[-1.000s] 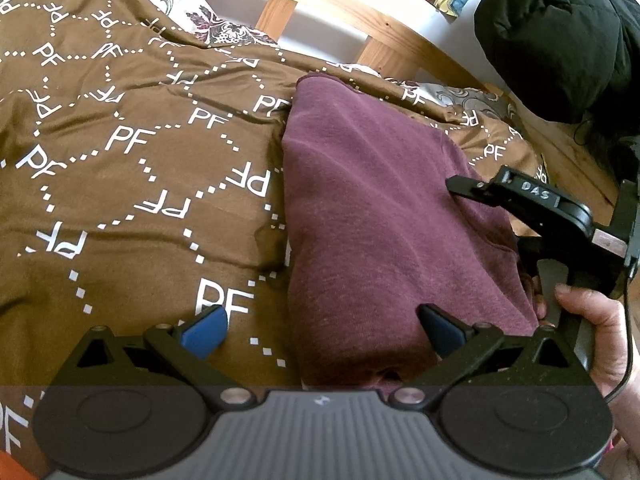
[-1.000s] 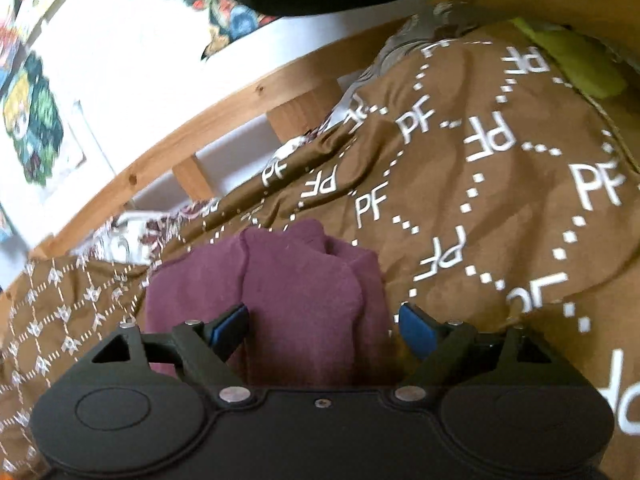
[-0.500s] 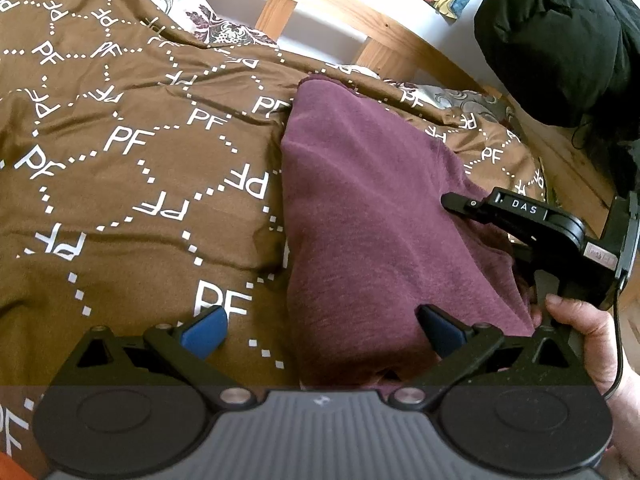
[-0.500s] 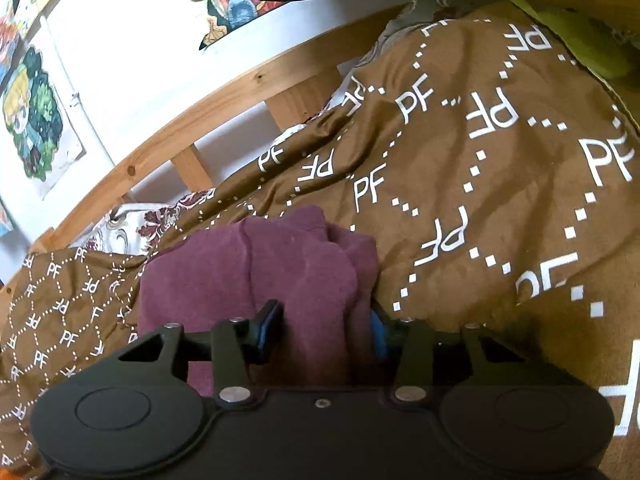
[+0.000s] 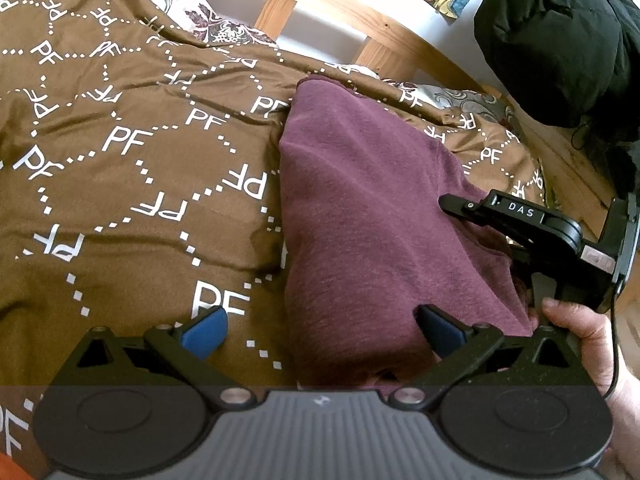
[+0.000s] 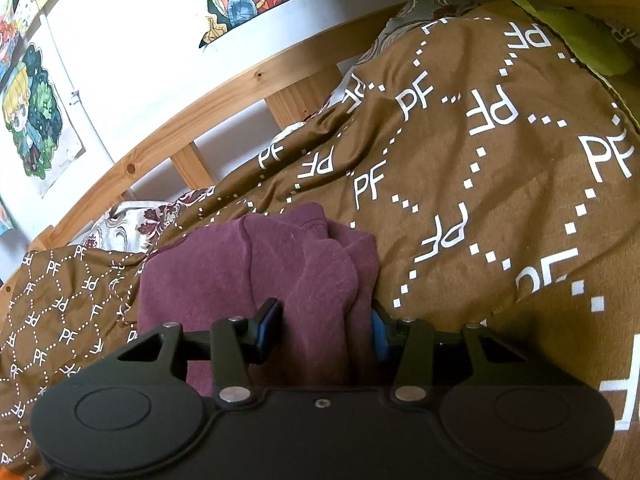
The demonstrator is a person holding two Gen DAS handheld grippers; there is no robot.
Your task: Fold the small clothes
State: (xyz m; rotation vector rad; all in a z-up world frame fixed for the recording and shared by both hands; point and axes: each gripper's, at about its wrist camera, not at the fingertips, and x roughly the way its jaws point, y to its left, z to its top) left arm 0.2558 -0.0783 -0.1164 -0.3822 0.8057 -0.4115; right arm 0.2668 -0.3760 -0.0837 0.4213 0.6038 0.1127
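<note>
On the brown bedspread (image 5: 132, 200) lies the maroon garment (image 5: 360, 208), its bunched edge pinched by the right gripper (image 6: 322, 330), which has just closed, while the left gripper (image 5: 320, 328) stands spread wide.

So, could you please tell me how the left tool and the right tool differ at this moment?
The left tool stands wide open, while the right tool is pinched on a bunched edge of the purple garment. Only the left tool's right finger overlaps the garment, its other over the brown cover; the right tool has cloth between both fingers. Both have blue pads.
</note>
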